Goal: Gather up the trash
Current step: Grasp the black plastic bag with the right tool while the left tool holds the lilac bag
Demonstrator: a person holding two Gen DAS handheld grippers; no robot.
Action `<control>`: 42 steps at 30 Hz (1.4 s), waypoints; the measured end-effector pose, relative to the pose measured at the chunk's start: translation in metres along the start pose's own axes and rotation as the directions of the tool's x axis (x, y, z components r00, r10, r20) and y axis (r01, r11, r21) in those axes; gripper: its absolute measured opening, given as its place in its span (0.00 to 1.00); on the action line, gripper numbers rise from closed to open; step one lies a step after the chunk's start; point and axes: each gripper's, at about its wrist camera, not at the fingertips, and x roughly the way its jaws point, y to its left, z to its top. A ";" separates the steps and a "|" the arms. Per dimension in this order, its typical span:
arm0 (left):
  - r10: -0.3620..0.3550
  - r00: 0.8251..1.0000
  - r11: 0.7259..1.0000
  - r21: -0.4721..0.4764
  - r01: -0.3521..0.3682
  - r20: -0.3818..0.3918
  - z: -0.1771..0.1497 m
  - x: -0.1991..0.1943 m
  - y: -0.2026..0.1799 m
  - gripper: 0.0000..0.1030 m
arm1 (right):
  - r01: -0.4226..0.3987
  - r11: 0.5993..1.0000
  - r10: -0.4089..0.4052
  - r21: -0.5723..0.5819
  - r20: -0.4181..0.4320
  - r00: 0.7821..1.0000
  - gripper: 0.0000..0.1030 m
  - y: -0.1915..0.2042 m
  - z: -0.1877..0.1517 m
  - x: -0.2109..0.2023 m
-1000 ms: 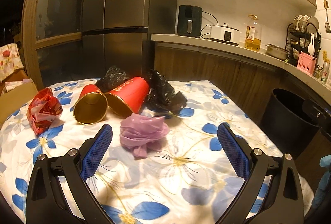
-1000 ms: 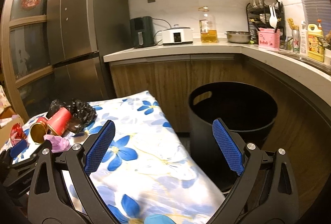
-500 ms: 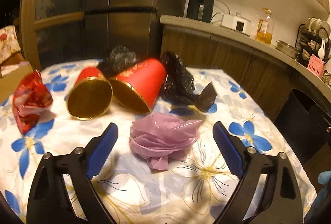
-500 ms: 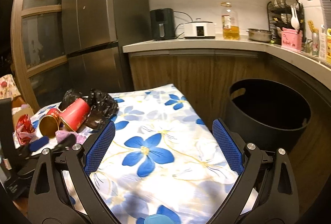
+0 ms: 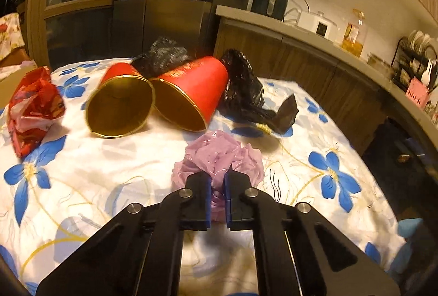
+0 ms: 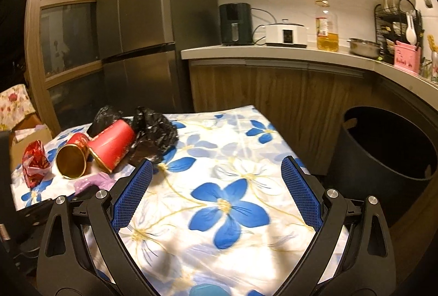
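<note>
My left gripper (image 5: 217,188) is shut on a crumpled purple plastic bag (image 5: 219,156) that lies on the flowered tablecloth (image 5: 95,173). Behind it lie two red paper cups on their sides (image 5: 120,104) (image 5: 189,96), a black plastic bag (image 5: 246,93) and a red wrapper (image 5: 32,107). My right gripper (image 6: 216,194) is open and empty above the table's right part. In its view the purple bag (image 6: 93,182) shows at the left, with the cups (image 6: 109,145) beyond. A black trash bin (image 6: 388,148) stands on the floor to the right of the table.
A dark fridge (image 6: 142,30) and a wooden cabinet stand behind the table. A counter (image 6: 273,52) holds an air fryer, a cooker, an oil bottle and a dish rack. A cardboard box (image 6: 30,129) sits at the far left.
My left gripper moved forward to the purple bag and closed on it. My right gripper swung left, so the table fills more of its view and the bin sits further right.
</note>
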 end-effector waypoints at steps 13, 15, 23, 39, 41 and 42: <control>0.076 0.991 0.997 -0.034 -0.073 0.109 0.007 -0.053 0.036 0.06 | -0.130 0.991 0.129 -0.014 -0.079 0.989 0.74 0.060 0.003 0.062; 0.086 0.990 0.996 -0.039 -0.082 0.110 0.008 -0.054 0.041 0.06 | -0.140 0.990 0.140 0.004 -0.100 0.985 0.71 0.062 0.003 0.071; 0.094 0.990 0.995 -0.046 -0.089 0.105 0.010 -0.053 0.047 0.06 | -0.154 0.987 0.159 0.044 -0.161 0.974 0.37 0.062 0.002 0.090; 0.075 0.991 0.997 -0.020 -0.073 0.115 0.009 -0.061 0.034 0.06 | -0.104 0.994 0.107 0.045 -0.059 0.993 0.02 0.019 0.015 0.039; 0.067 0.990 0.998 -0.012 -0.066 0.120 0.008 -0.065 0.027 0.06 | -0.100 0.994 0.102 0.044 -0.038 0.994 0.02 0.011 0.020 0.026; 0.063 0.991 0.998 -0.010 -0.062 0.122 0.007 -0.066 0.024 0.06 | -0.099 0.994 0.100 0.043 -0.030 0.995 0.02 0.008 0.021 0.020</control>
